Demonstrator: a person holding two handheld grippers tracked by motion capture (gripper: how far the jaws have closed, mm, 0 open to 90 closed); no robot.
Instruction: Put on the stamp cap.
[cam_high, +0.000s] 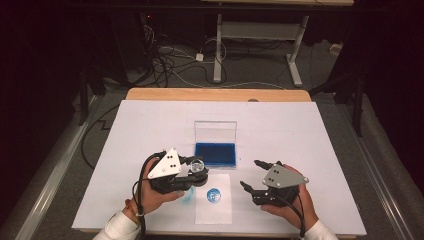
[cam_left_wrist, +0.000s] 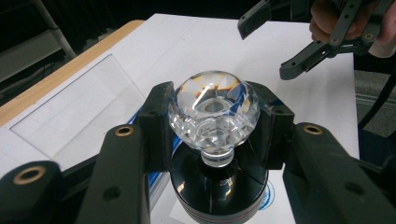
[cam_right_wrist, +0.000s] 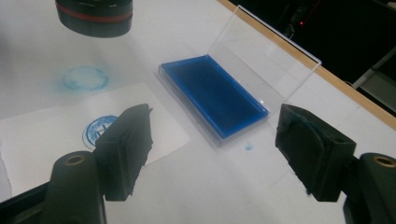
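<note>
Clamping crystal stamp (cam_left_wrist: 213, 112), left tool (cam_left_wrist: 212, 122).

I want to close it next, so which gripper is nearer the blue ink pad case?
Left. The left gripper, shut on the stamp, sits just by the blue ink pad case's front-left corner; the right gripper is open, farther off to its right.

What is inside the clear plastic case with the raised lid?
The clear plastic case holds a flat blue ink pad that fills its tray. Nothing else lies on the pad. Whatever is under the pad is covered.
</note>
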